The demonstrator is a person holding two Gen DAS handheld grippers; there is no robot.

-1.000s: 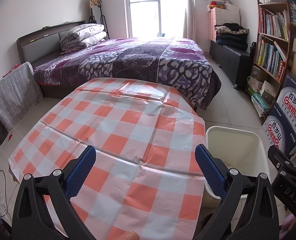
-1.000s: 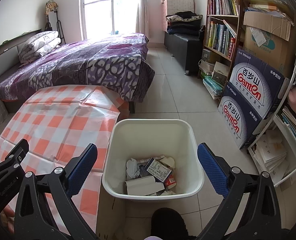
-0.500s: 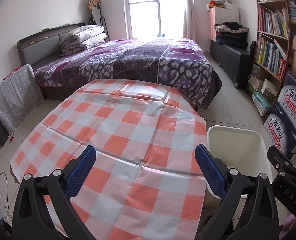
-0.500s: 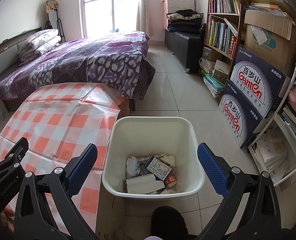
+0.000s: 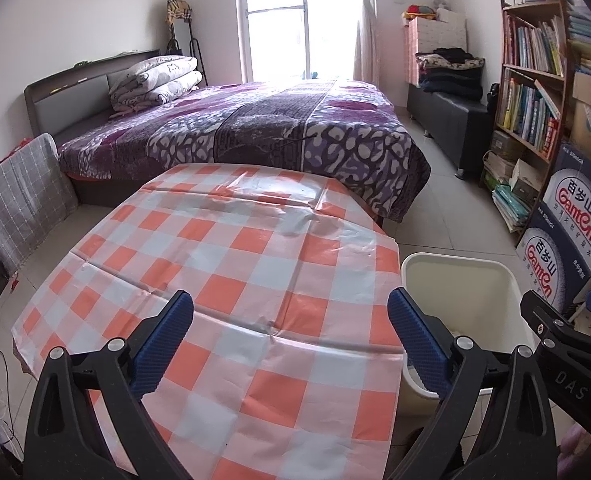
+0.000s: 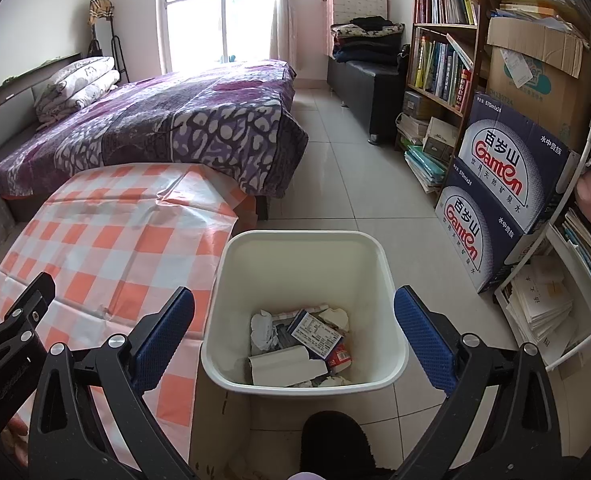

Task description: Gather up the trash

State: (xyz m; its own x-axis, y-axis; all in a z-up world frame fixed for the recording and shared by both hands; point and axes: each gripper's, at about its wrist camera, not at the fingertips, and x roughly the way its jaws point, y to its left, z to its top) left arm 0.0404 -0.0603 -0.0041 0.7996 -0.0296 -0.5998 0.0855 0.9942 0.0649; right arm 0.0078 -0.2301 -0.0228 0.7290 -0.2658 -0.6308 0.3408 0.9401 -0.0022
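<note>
"ganten" boxes [image 6: 499, 184] beside trash bin [image 6: 383, 256]; left hand-held gripper [image 5: 289, 344] and right hand-held gripper [image 6: 293, 338] spread, empty.

From my left wrist view, the white bin [image 5: 461, 280] shows only its far walls; its floor and contents are hidden behind the left gripper's right finger [image 5: 417, 346] and the tablecloth [image 5: 255, 280] edge. In my right wrist view, a dark rounded object [image 6: 335, 438] at the bottom edge is cut off and unidentifiable. Print on the carton [image 6: 315, 332] in the bin is too small to read.
</note>
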